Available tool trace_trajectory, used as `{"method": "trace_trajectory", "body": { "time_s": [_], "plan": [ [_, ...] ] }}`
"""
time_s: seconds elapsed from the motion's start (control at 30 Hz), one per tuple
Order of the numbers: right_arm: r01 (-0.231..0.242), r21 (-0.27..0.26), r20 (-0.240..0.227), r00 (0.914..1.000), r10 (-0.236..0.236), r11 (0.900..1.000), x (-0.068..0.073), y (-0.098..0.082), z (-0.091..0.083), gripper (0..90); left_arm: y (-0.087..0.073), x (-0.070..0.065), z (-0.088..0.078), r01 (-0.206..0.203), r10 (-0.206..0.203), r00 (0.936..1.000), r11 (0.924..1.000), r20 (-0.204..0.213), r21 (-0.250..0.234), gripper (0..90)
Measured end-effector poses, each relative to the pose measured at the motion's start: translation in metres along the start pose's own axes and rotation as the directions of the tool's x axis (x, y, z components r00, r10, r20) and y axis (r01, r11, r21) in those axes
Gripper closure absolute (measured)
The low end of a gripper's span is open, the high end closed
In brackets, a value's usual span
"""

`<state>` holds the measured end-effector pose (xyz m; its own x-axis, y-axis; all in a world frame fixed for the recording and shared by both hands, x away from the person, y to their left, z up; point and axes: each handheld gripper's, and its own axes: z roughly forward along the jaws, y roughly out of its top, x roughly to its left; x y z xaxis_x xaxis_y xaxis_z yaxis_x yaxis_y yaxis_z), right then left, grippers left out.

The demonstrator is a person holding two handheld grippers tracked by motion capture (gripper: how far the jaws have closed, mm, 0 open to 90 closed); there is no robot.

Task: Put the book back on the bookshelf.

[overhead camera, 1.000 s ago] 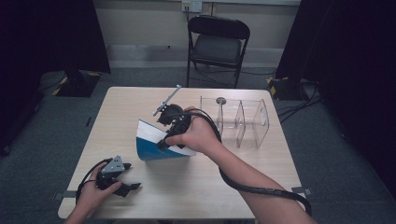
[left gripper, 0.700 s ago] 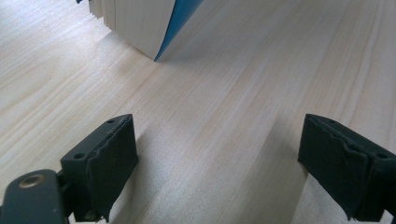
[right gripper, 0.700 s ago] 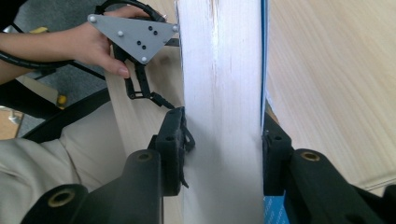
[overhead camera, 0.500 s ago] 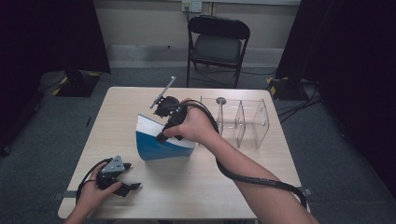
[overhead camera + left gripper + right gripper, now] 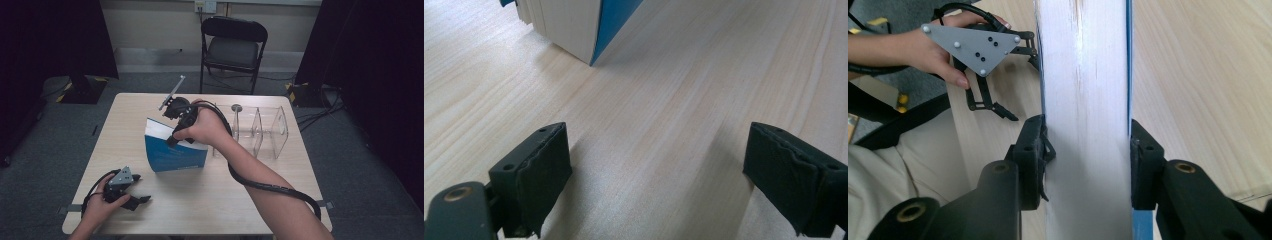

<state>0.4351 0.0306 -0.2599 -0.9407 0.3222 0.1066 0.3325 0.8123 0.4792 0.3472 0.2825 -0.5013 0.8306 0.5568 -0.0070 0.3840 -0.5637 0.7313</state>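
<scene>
Standing tilted on the counter [image 5: 250, 195] near its middle, the blue book [image 5: 175, 156] rests on its lower edge with its white page block facing up. The right gripper [image 5: 1087, 145] comes down on it from above, and its fingers [image 5: 1034, 150] clamp the book across its thickness, one pad on each blue cover; they have just been easing slightly apart with the book between them, yet both pads press on it. The right hand [image 5: 207, 127] wraps that gripper, its cable looping down along the forearm. Just beside the book, toward the far right of the counter, stands a clear plastic rack [image 5: 260, 131] with upright dividers. Well apart, at the near left corner, the left gripper [image 5: 659, 175] lies low over bare wood, fingers [image 5: 536, 172] spread wide and holding nothing. A black folding chair [image 5: 232, 47] stands beyond the counter.
</scene>
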Motion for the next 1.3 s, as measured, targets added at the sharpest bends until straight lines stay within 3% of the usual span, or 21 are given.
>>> {"method": "trace_trajectory", "body": {
  "time_s": [0.67,0.93,1.13,1.3],
  "plan": [
    [0.101,0.029,0.056,0.9932,-0.102,0.994,-0.004,0.013,0.005,55.2,0.000,0.000,0.000,-0.001,0.001,1.0000,1.0000,0.002,-0.001,10.8],
    [0.173,0.069,0.091,0.9796,-0.179,0.983,-0.003,0.017,0.010,50.6,0.000,0.000,0.001,0.012,-0.012,0.9999,0.9999,0.009,-0.003,10.8],
    [0.182,0.076,0.112,0.9755,-0.189,0.980,-0.004,0.018,0.012,50.1,0.000,0.000,0.001,0.012,-0.012,0.9999,0.9999,0.009,-0.002,10.8],
    [0.186,0.128,0.116,0.9726,-0.201,0.974,-0.010,0.013,0.020,49.3,0.000,0.000,0.001,0.009,-0.009,0.9999,1.0000,0.008,-0.002,10.7]
  ]
}}
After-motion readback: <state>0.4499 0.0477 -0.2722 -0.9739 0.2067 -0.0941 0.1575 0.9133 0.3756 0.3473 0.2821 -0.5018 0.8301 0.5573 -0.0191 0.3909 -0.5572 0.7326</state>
